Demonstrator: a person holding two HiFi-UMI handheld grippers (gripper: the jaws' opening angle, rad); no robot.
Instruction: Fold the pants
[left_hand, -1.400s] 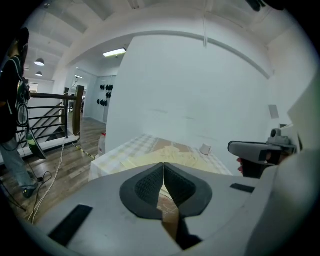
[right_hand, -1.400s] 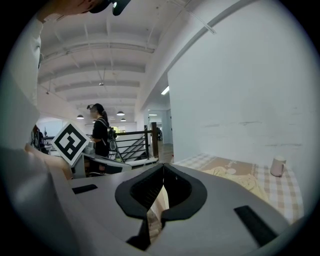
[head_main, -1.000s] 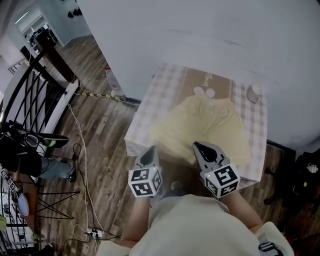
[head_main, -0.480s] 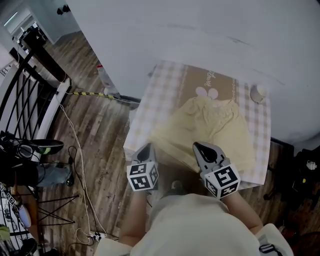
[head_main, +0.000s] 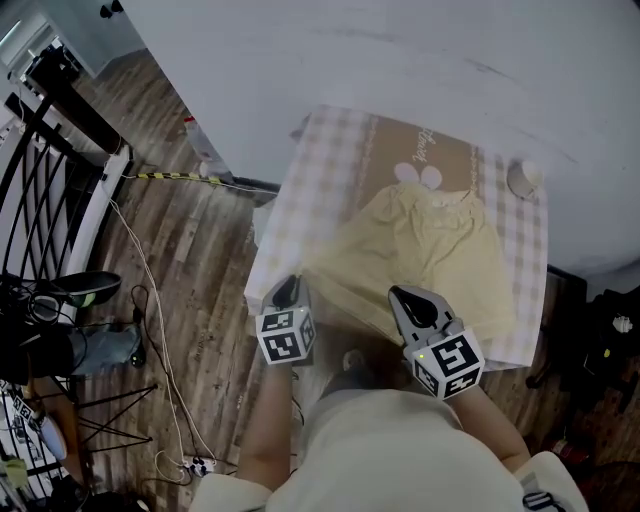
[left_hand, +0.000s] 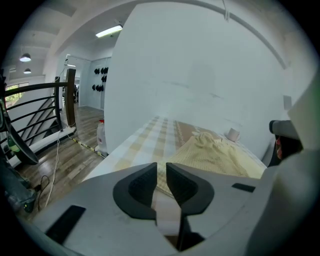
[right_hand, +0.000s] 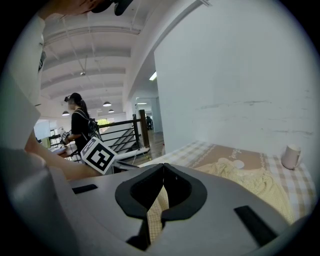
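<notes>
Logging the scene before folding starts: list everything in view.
pants: one, pale yellow, spread flat on the table.
table: one, checked cloth, against the white wall.
cup: one, white, table's far right corner.
bottle: one, white, on the wood floor by the wall.
railing: one, black, far left.
left gripper: grey, at the table's near edge; jaws just opening slightly, nothing between them.
right gripper: grey, over the pants' near edge; jaws together.
</notes>
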